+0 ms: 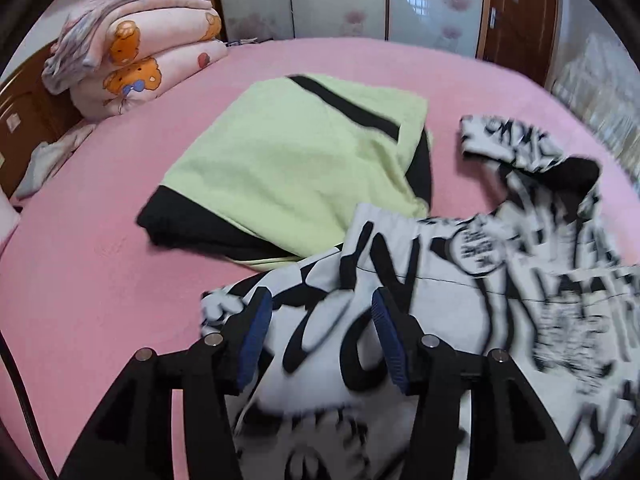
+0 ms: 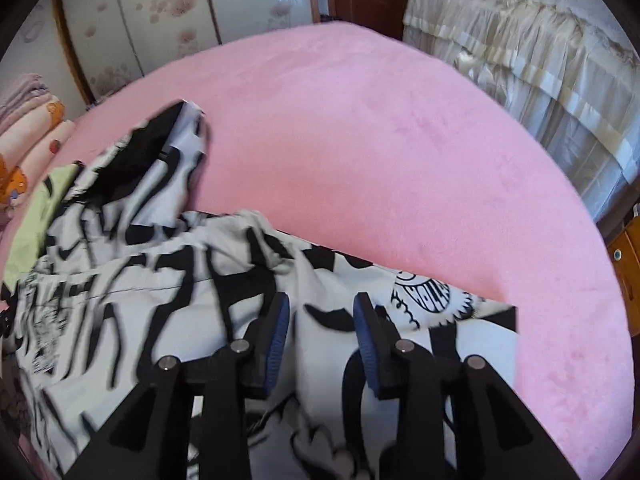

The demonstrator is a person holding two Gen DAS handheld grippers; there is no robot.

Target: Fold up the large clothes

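A white garment with bold black print [image 1: 460, 264] lies crumpled on the pink bed [image 1: 100, 260], its dark-lined hood [image 1: 568, 176] toward the far right. My left gripper [image 1: 320, 300] hangs over the garment's near left part with its blue pads apart; cloth lies between them, unpinched. In the right wrist view the same garment [image 2: 160, 280] spreads leftward with the hood [image 2: 152, 144] at the back. My right gripper [image 2: 322, 304] stands open over its right part, near the hem corner [image 2: 508, 316].
A folded pale green and black garment [image 1: 288, 160] lies behind the printed one, partly under its edge. Stacked pink quilts [image 1: 140, 48] sit at the bed's far left corner. A second bed with a cream ruffled cover [image 2: 520, 60] stands to the right. Bare pink sheet [image 2: 380, 160] stretches ahead.
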